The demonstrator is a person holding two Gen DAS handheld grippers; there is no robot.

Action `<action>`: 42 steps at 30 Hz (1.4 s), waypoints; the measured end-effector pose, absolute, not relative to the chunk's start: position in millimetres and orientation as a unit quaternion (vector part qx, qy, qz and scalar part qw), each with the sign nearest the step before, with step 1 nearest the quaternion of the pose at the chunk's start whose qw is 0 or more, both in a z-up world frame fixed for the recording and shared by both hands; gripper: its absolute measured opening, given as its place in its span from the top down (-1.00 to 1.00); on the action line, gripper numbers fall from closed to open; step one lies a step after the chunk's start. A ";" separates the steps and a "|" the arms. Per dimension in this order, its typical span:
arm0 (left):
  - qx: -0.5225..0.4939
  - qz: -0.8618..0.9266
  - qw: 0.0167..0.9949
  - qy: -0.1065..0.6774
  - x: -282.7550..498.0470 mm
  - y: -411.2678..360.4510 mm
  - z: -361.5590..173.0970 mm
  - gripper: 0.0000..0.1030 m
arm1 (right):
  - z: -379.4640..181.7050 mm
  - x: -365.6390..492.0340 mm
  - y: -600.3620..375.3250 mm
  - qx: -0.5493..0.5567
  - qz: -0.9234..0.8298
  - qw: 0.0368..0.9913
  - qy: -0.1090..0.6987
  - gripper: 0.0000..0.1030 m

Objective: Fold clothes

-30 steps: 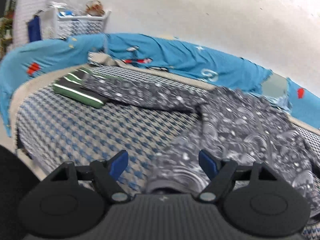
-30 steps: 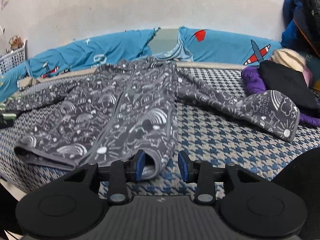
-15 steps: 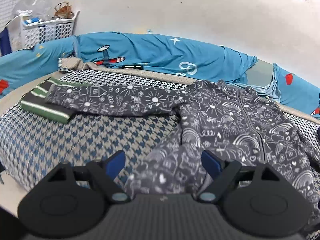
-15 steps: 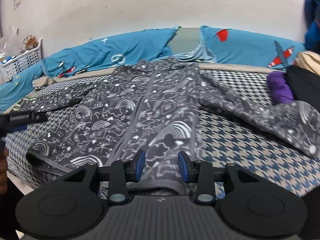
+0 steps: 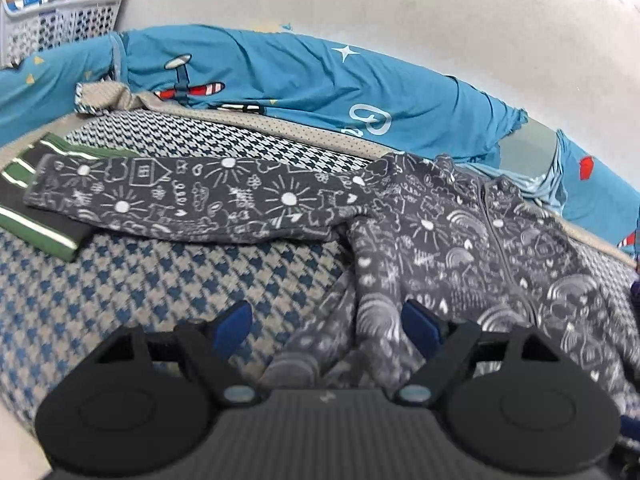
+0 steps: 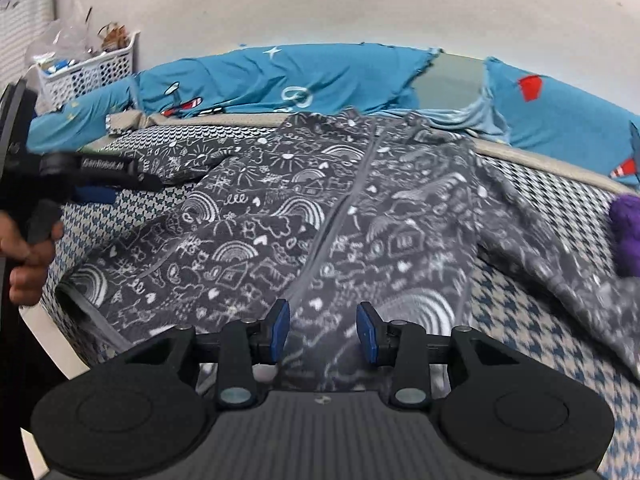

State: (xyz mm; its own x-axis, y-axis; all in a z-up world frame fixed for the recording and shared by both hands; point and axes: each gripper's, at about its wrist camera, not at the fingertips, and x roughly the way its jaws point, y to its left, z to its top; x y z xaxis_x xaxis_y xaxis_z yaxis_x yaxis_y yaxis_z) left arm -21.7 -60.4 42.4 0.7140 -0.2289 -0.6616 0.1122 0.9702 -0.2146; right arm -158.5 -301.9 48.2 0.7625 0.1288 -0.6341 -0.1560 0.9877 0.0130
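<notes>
The left gripper has its blue-padded jaws spread wide, having just opened a little further, and nothing is clamped between them; they hang over the left lower edge of the dark grey fleece jacket with white doodle drawings, where the hem bunches up close to the near side of the bed. The right gripper shows its jaws only partly apart, with open space between the pads and the fleece lying beyond them, so it holds nothing either. Both grippers have drifted leftward along the hem since a second ago: the right one, then at the jacket's right bottom corner with the bare blue-and-beige houndstooth bed cover under it, now hangs over the jacket front just right of the zip, and the left one now looks further along the outstretched left sleeve. My guess is that the person is lining up for a first fold, not yet gripping. The jacket lies spread, front up, across the bed, its left cuff resting on a folded green-and-black striped garment. Behind runs a blue pillow with aeroplane prints, and a white plastic basket sits in the corner
</notes>
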 end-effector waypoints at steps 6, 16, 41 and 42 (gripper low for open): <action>-0.114 -0.089 0.913 0.383 22.5 -61.1 38.7 -0.58 | 44.4 -128.8 -294.3 -0.041 0.097 0.935 0.339 0.30; -0.182 -0.095 0.888 0.411 83.4 -66.9 21.2 -0.58 | 36.9 -83.5 -289.7 -0.066 0.119 0.929 0.343 0.29; -0.263 -0.077 0.851 0.447 144.5 -74.6 -17.3 0.18 | 26.1 -56.4 -291.8 -0.026 0.124 0.917 0.379 0.29; -0.265 -0.075 0.852 0.446 146.1 -73.4 -18.0 0.25 | 25.7 -55.7 -291.5 -0.026 0.123 0.917 0.380 0.29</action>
